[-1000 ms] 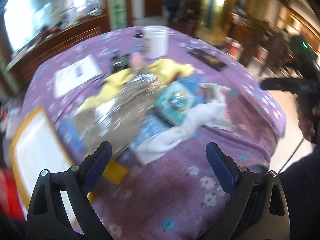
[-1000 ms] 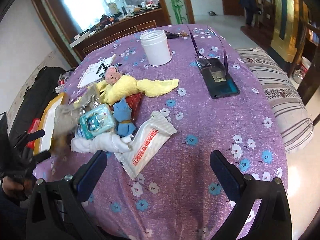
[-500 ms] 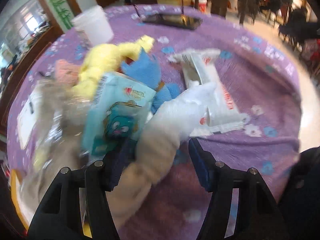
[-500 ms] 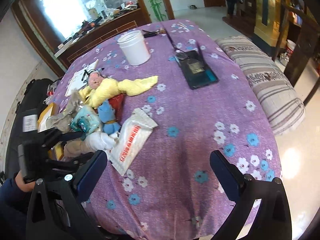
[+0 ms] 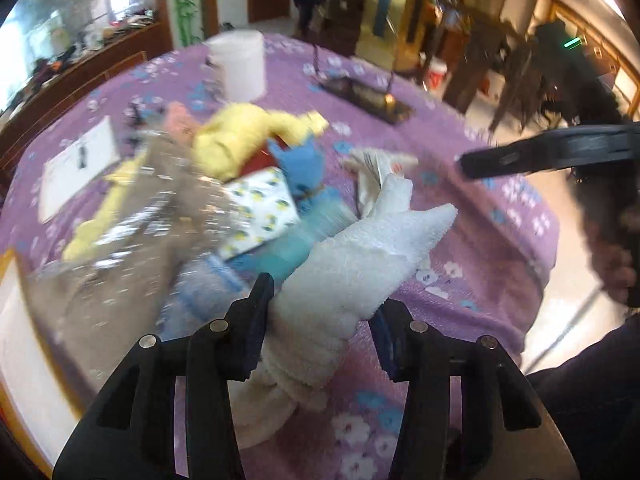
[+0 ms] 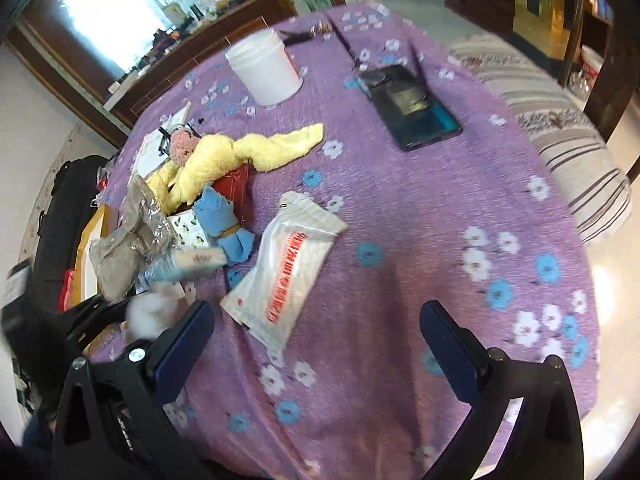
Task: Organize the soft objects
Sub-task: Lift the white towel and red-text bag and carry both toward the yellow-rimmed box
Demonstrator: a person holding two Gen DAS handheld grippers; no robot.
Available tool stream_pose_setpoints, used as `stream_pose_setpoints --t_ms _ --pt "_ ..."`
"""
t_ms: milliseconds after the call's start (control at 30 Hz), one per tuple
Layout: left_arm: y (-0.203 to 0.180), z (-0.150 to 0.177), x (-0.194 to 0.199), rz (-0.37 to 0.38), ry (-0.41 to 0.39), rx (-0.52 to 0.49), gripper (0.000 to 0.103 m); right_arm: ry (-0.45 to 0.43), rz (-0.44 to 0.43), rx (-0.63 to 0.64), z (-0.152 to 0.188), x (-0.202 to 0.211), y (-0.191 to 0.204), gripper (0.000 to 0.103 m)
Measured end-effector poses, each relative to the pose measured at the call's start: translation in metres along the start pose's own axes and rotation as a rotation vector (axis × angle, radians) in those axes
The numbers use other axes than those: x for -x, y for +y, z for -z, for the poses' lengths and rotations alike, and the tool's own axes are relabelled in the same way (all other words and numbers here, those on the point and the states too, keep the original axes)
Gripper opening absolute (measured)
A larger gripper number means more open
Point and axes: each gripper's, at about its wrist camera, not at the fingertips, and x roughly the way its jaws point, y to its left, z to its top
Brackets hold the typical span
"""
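While the left gripper (image 5: pixel 320 320) closes its jaws, the white towel (image 5: pixel 360 264) lies between them, its long axis running forward along the fingers. Left of the towel crowd a tissue pack (image 5: pixel 260 208), blue toy (image 5: pixel 304 176) and yellow cloth (image 5: pixel 240 136). Right of it, the right gripper (image 6: pixel 316 344) hangs agape, holding nothing.

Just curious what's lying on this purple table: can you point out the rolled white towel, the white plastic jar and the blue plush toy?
Rolled white towel (image 5: pixel 360 256), left wrist view, its middle.
White plastic jar (image 6: pixel 266 70), right wrist view, its side wall.
Blue plush toy (image 6: pixel 218 210), right wrist view, its body.
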Motion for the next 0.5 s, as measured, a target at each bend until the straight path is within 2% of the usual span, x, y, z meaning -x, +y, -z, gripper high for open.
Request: stream_pose_setpoints --t_ms 67,167,200,267,300,333,367,433,500 --pt "0.006 0.002 0.01 -0.027 -0.02 0.023 0.046 0.037 0.028 -0.005 -0.008 -0.017 0.008 0.099" --pt "0.021 0.011 0.025 -0.035 -0.042 0.098 0.046 0.084 0.078 -0.005 -0.018 -0.044 0.018 0.088" --pt "0.027 0.015 0.03 -0.042 -0.05 0.124 0.046 0.099 0.118 0.005 -0.02 -0.053 0.021 0.08" --pt "0.034 0.021 0.036 -0.055 -0.056 0.15 0.046 0.117 0.173 0.029 -0.02 -0.068 0.026 0.076" --pt "0.039 0.024 0.04 -0.064 -0.061 0.168 0.046 0.119 0.197 0.045 -0.019 -0.073 0.028 0.07" --pt "0.044 0.028 0.045 -0.067 -0.067 0.185 0.046 0.121 0.189 0.058 -0.018 -0.076 0.03 0.051" --pt "0.048 0.03 0.047 -0.067 -0.072 0.203 0.046 0.12 0.164 0.068 -0.017 -0.076 0.032 0.043" --pt "0.057 0.033 0.053 -0.074 -0.082 0.235 0.046 0.101 0.181 0.116 -0.015 -0.071 0.04 0.034" --pt "0.064 0.035 0.058 -0.085 -0.097 0.261 0.046 0.086 0.154 0.11 -0.016 -0.062 0.039 0.03"
